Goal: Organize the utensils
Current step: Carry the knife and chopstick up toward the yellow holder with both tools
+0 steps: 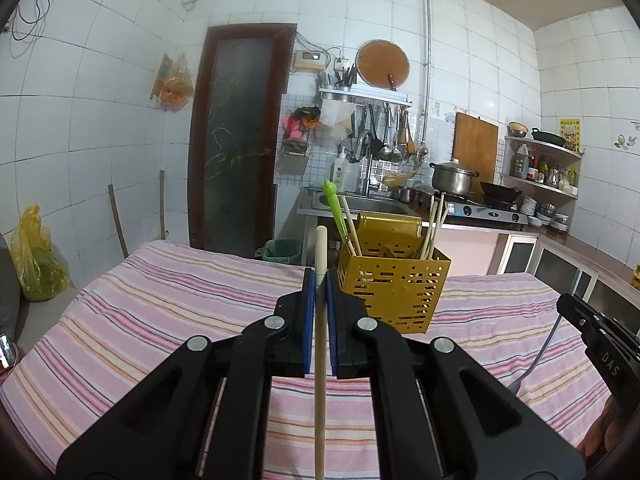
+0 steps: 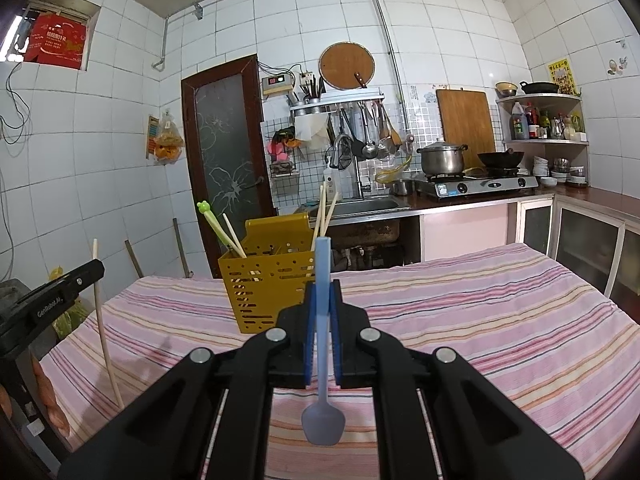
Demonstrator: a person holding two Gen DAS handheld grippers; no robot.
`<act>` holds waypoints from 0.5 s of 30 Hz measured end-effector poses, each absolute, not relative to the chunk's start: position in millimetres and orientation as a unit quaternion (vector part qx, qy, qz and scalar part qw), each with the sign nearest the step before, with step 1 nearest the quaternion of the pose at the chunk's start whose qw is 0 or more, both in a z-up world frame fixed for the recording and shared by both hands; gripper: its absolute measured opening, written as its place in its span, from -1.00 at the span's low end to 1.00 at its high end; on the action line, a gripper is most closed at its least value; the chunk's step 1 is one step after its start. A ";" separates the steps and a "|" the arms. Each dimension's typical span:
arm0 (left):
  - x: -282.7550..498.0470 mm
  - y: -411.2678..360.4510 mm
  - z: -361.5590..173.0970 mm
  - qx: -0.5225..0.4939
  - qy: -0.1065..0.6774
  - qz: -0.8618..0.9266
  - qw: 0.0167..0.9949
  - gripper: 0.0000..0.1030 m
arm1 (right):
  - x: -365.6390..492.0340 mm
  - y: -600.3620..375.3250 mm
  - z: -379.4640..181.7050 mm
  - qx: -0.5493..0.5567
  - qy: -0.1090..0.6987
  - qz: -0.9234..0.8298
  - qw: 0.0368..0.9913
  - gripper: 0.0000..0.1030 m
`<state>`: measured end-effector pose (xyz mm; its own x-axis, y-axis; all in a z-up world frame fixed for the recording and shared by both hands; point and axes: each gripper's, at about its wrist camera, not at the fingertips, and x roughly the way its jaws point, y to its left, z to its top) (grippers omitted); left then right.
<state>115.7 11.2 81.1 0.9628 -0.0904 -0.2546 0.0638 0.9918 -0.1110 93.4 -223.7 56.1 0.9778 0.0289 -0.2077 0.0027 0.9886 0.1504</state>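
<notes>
a: two claws, one thing each. the left claw (image 1: 320, 280) is pinching a wooden chopstick (image 1: 320, 344), and the right claw (image 2: 322, 300) is pinching a blue spoon (image 2: 322, 320).

b: why hold them like that?

a: prob so they can go into the yellow holder (image 2: 264, 284). it sits on the table (image 2: 480, 304) w/ the striped cloth, just past both claws.

b: which way does the chopstick go?

a: its long way is nearly up n down. the top end sticks up above the pads (image 1: 308, 320), the rest hangs down twd the table. i can't see the low end.

b: and the spoon?

a: also up n down. handle end is up, scoop end is down, below the claw.

b: is anything in the holder?

a: yep. a green stick (image 1: 336, 212) and some pale chopsticks (image 1: 434, 220) stand in it, leaning a bit. the holes on top face up, so i think a stick held upright can drop straight in.

b: so not in yet?

a: no, both are in the air, near the holder but not touching it.
</notes>
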 end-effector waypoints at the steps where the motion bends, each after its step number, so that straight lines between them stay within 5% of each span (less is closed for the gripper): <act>1: 116.6 11.4 82.8 -0.051 0.132 -0.039 0.989 -0.91 | 93.4 -223.8 56.4 0.074 0.104 0.006 0.992 -0.86; 15: 132.5 4.0 115.5 -0.040 0.114 -0.056 0.991 -0.91 | 106.0 -225.3 81.3 0.068 0.109 0.011 0.992 -0.86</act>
